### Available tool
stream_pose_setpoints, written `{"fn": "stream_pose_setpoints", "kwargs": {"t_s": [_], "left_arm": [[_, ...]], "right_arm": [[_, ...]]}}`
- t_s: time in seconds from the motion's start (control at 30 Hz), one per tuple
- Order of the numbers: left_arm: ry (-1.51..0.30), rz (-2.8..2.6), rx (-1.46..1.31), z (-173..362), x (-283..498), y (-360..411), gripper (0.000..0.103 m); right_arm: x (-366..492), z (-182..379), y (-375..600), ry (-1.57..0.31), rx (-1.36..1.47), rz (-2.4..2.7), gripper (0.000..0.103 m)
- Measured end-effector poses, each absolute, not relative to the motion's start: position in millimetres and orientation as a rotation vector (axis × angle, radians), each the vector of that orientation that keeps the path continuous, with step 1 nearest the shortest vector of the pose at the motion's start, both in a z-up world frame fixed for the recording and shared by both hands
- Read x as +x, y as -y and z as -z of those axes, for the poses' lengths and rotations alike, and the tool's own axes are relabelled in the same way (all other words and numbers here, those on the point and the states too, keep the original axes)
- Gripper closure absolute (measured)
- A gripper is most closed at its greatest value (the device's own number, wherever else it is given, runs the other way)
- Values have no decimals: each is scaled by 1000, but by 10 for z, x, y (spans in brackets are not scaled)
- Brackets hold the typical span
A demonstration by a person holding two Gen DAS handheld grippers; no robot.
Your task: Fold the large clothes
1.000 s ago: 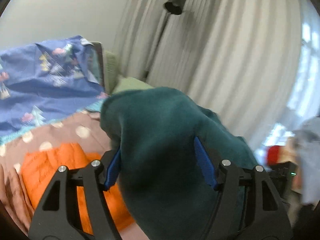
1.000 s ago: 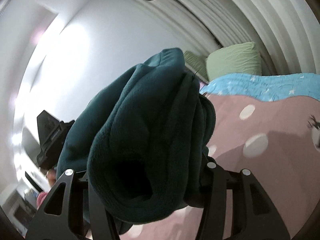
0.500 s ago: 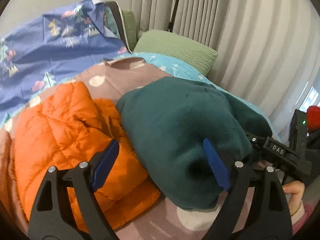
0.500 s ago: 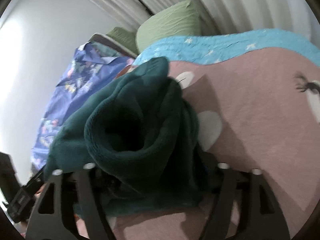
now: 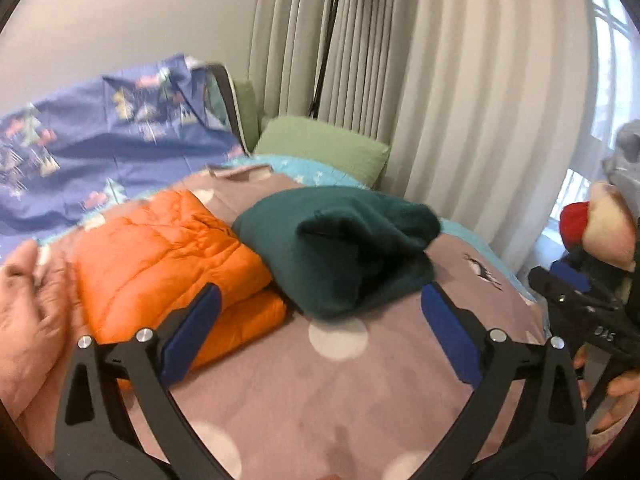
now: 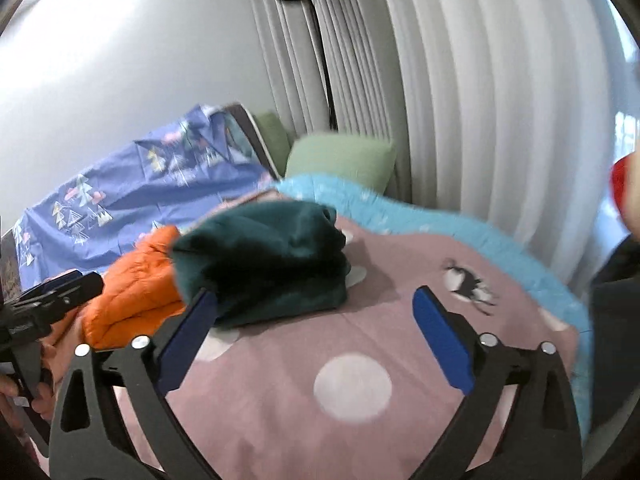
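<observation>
A folded dark green fleece garment [image 5: 336, 248] lies on the pink dotted bedspread [image 5: 344, 392], leaning against a folded orange puffer jacket [image 5: 168, 256] on its left. It also shows in the right wrist view [image 6: 264, 264], next to the orange jacket [image 6: 136, 296]. My left gripper [image 5: 320, 328] is open and empty, just short of the fleece. My right gripper [image 6: 316, 332] is open and empty, also just in front of it. The right gripper's body shows at the right edge of the left wrist view [image 5: 580, 308].
A blue patterned sheet [image 5: 100, 160] covers the bed's far left. A green pillow [image 5: 324, 148] lies at the head by white curtains [image 5: 460, 100] and a black lamp stand [image 5: 328, 40]. A turquoise blanket edge [image 6: 440, 220] runs along the right.
Both grippers carried the green fleece down onto the bedspread beside the orange jacket, let it go, and pulled back open.
</observation>
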State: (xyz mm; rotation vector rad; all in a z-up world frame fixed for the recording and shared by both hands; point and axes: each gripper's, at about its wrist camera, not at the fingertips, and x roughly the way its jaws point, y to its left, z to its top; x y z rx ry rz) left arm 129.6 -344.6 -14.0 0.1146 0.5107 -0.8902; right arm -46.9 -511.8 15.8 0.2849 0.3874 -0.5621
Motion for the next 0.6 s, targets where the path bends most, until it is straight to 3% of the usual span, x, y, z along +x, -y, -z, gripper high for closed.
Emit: {"fn": "stream_pose_setpoints", "kwargs": {"t_s": [0.27,0.6], "left_arm": [[-467,829,65,-137,371,2614,2],[-389,753,129,-237,-383,2104,2]], "right_arm": [[-1073,-548,4273,-362,153,568,3],[-1472,-685,3688,-361,150,584,1]]}}
